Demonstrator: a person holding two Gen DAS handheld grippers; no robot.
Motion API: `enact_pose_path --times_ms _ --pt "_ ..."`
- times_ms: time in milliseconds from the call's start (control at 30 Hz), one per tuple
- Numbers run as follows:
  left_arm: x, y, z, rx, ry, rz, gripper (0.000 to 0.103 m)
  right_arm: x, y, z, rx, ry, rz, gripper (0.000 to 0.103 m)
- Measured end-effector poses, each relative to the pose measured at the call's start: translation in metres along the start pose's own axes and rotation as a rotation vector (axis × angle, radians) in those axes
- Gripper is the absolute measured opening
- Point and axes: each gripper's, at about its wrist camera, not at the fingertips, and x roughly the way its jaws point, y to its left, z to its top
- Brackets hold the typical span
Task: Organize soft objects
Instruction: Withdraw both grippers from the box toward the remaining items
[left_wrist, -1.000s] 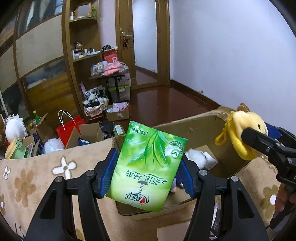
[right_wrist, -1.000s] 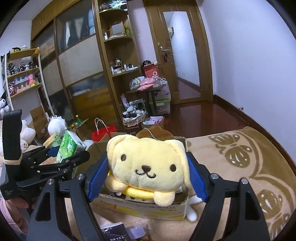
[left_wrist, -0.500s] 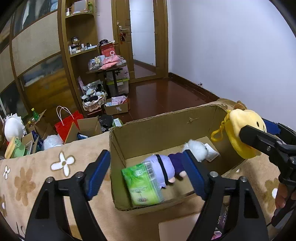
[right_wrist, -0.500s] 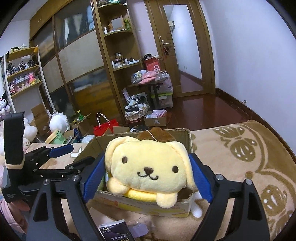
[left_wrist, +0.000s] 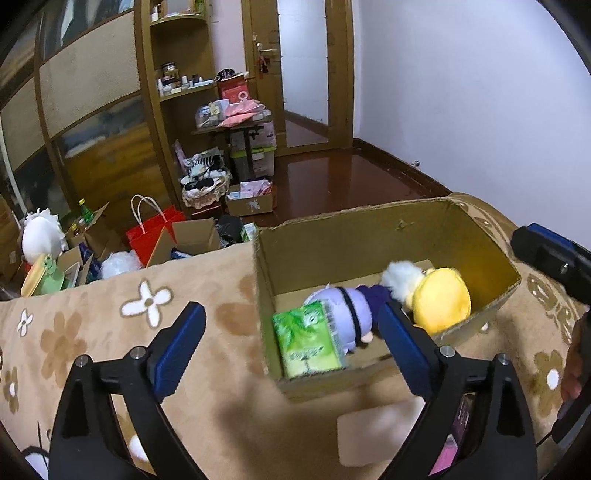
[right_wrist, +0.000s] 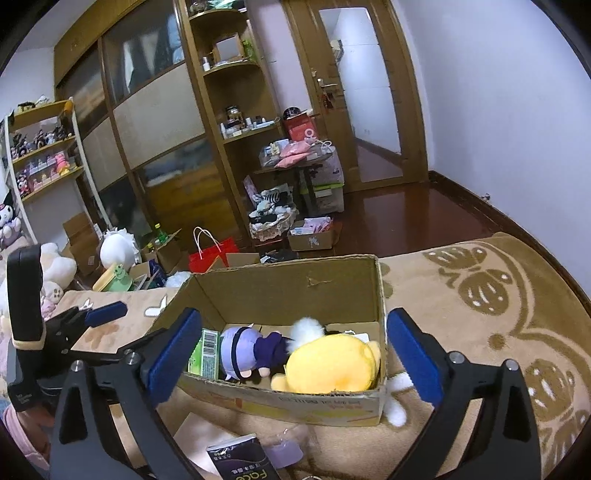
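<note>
An open cardboard box sits on a tan blanket. Inside lie a green tissue pack, a purple plush doll and a yellow plush dog. My left gripper is open and empty, just in front of the box's near left corner. My right gripper is open and empty, in front of the box and above its near wall. The right gripper also shows at the right edge of the left wrist view.
The patterned blanket covers the surface around the box. A dark packet and a white card lie in front of the box. Beyond the edge are floor clutter, a red bag and shelves.
The left gripper opened and dropped the green tissue pack into the box. Then the right gripper opened and the yellow plush dog fell into the box beside the purple doll.
</note>
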Motion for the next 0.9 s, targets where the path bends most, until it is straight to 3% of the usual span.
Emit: enact_pose_path --times_ms 400,900 --pt "-0.036 0.002 -0.023 -0.001 0.075 -0.026 0.094 -0.042 0.009 -0.013 0.002 0.003 -0.03 0.103" --pt "-0.082 -0.016 -0.05 0.052 0.07 -0.026 0.094 -0.078 0.032 -0.032 -0.016 0.016 -0.015 0.103"
